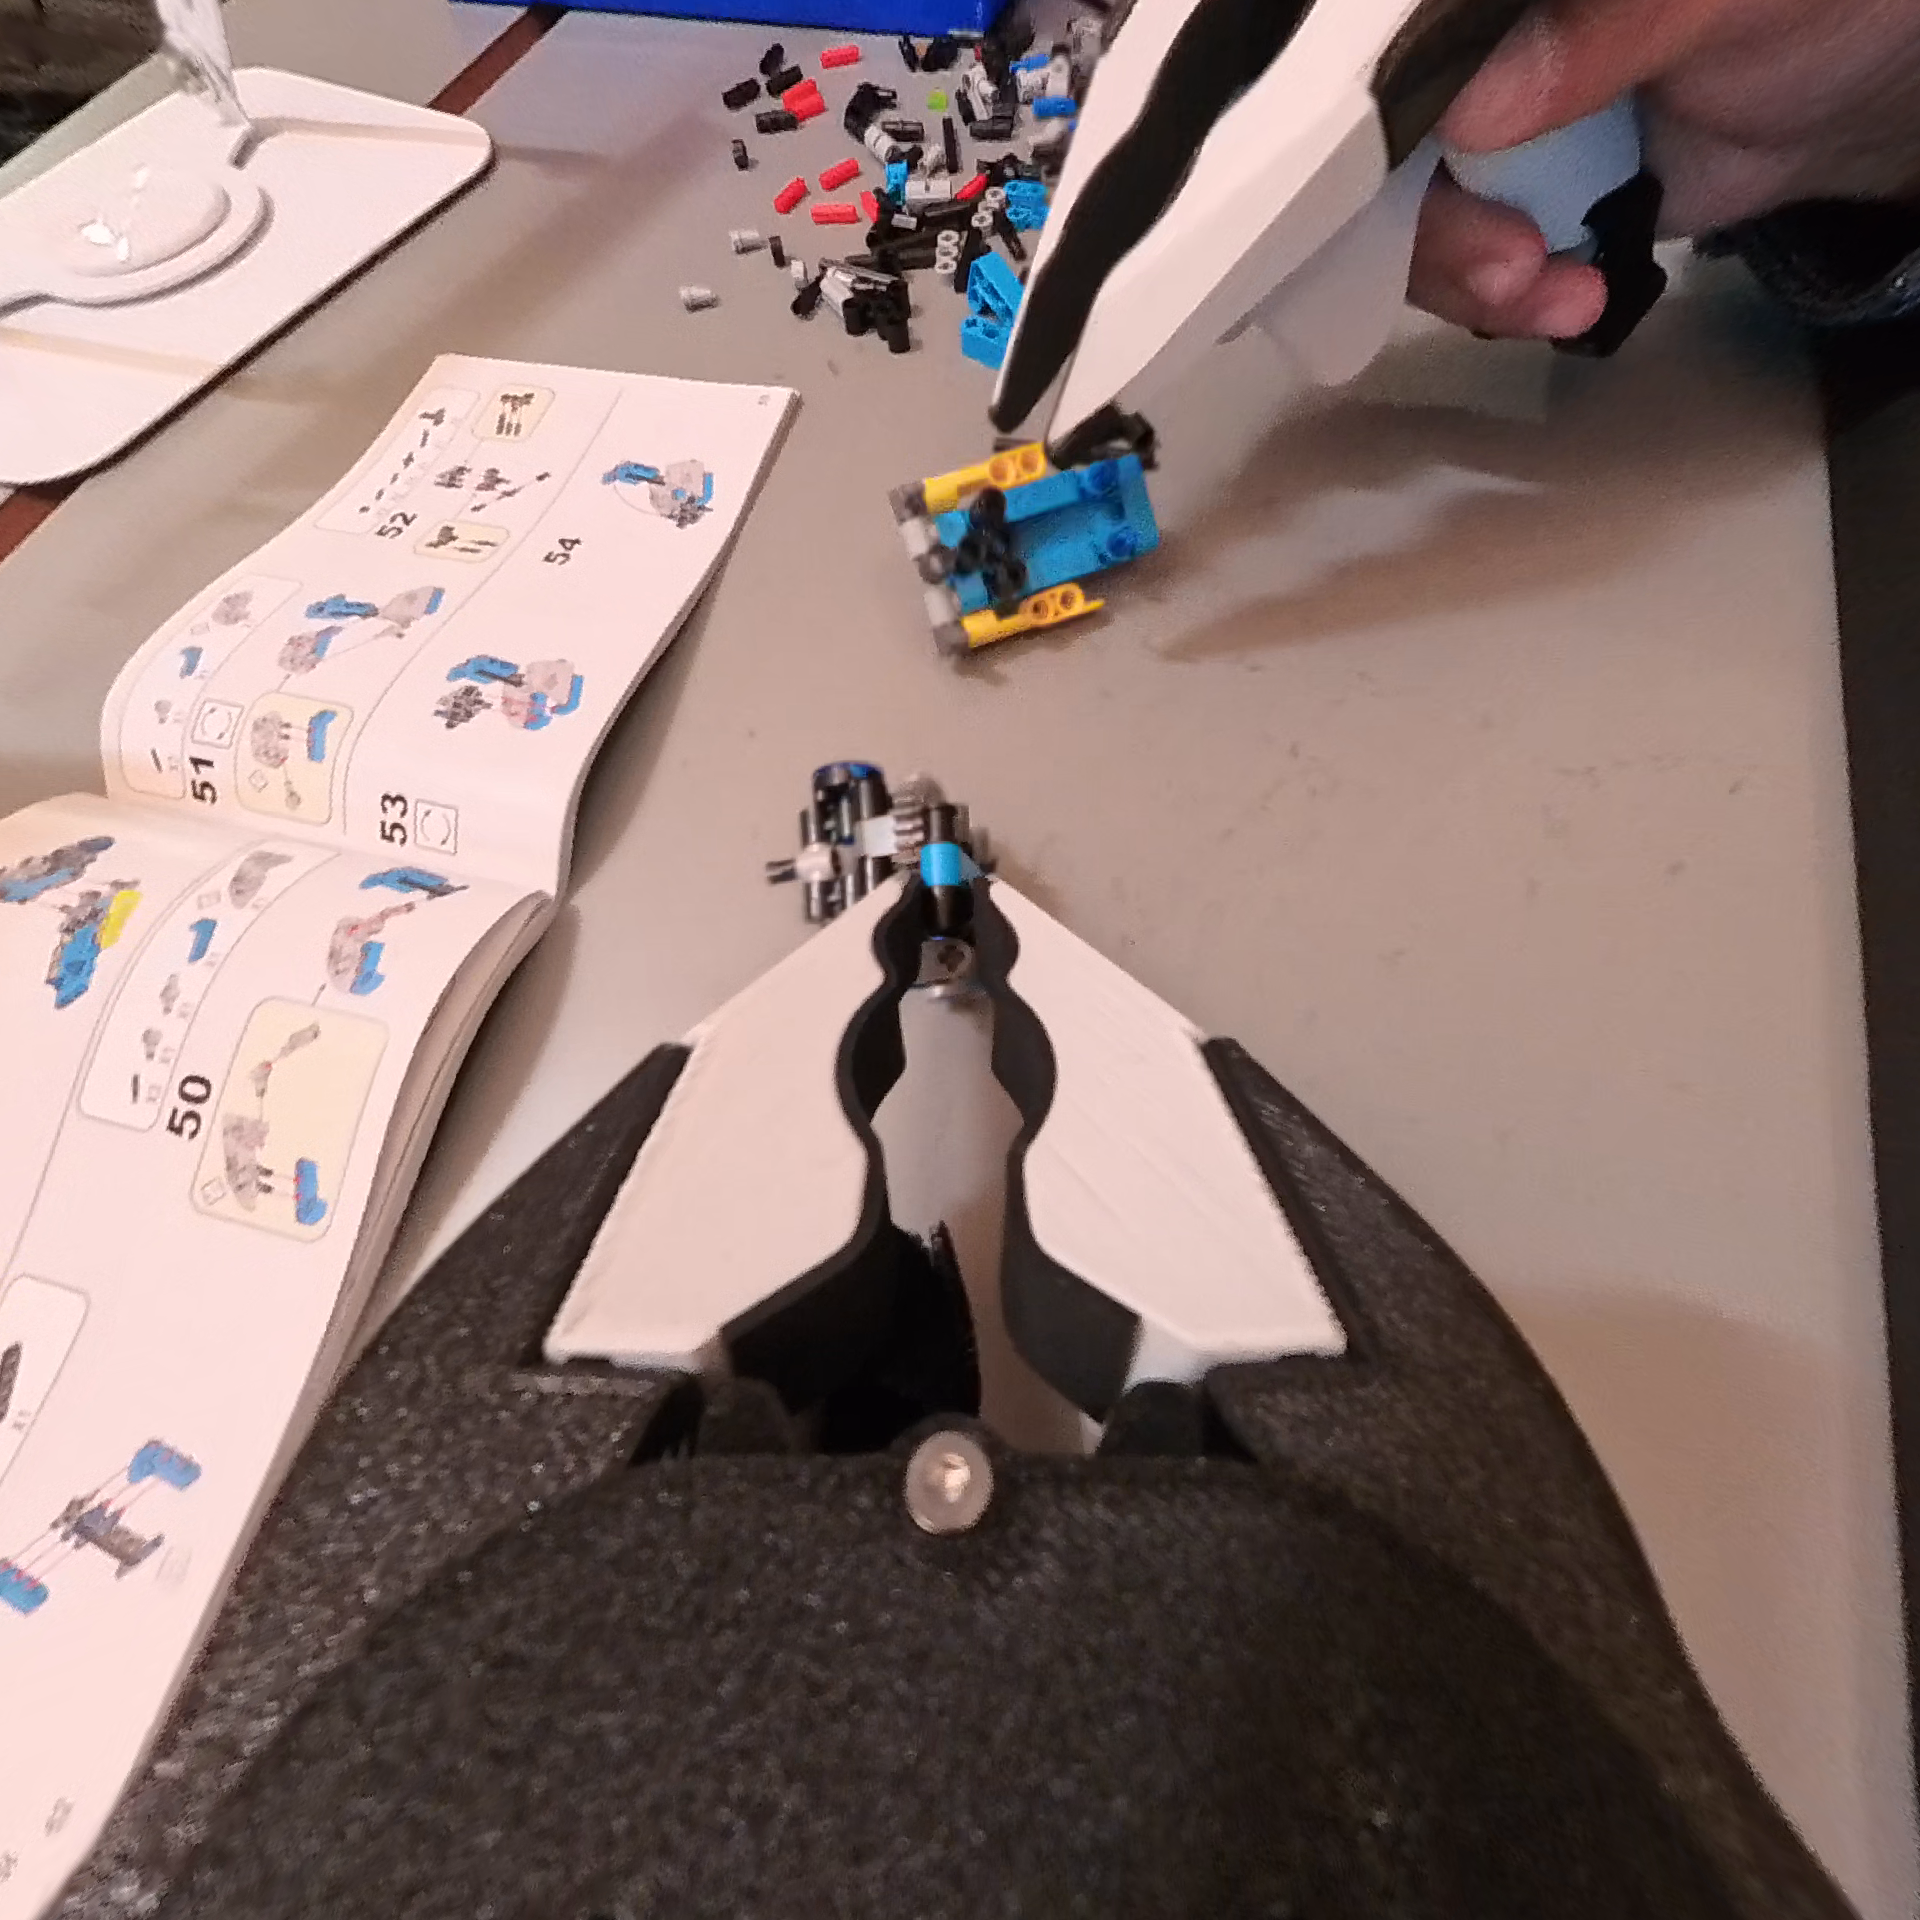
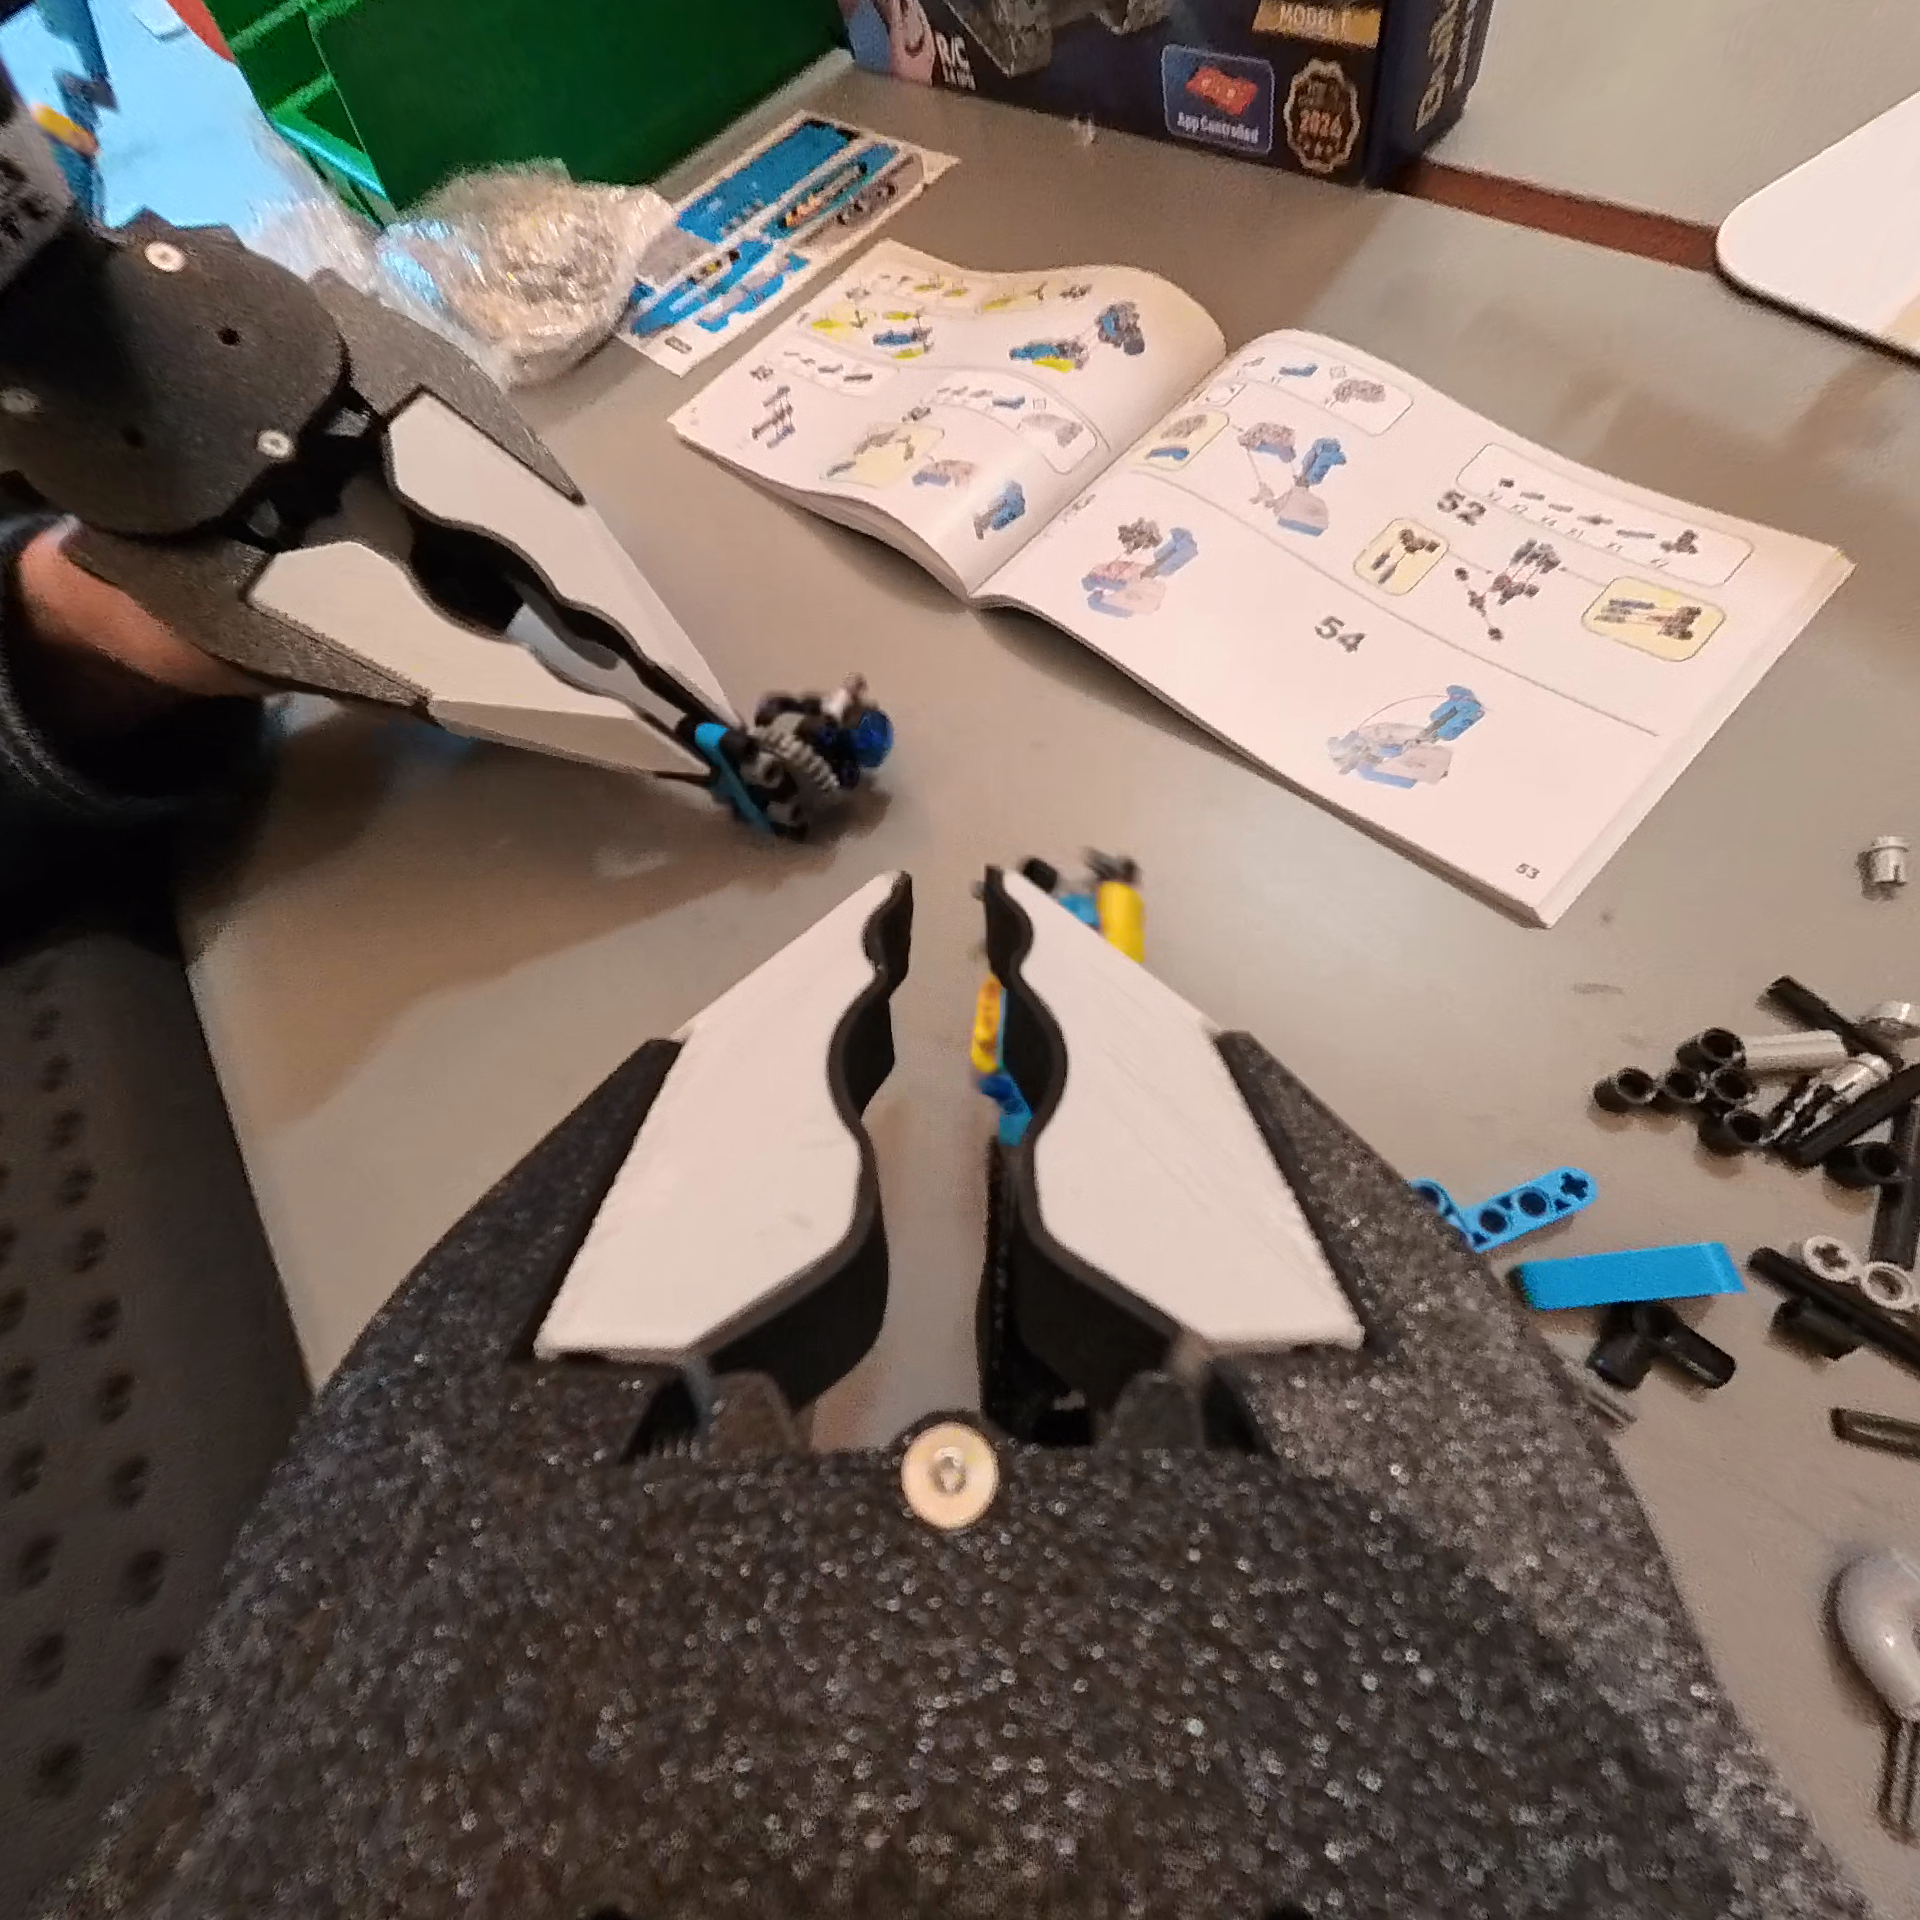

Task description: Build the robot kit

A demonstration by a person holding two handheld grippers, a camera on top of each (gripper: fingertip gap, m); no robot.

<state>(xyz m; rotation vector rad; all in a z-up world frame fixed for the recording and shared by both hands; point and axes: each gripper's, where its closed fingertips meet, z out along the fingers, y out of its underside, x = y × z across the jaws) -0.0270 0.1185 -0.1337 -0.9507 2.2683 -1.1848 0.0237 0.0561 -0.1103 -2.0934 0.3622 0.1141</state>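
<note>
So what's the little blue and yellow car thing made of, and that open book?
The blue and yellow assembly looks like hard plastic: bright solid colours, smooth studs and round pin holes. The open booklet looks like thin matte paper: its pages curve up at the fold and show printed pictures.

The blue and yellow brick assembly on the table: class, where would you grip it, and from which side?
Grip the blue and yellow brick assembly from above, jaws across its two yellow side beams: they look parallel and straight, and it lies flat on the grey table.
</note>
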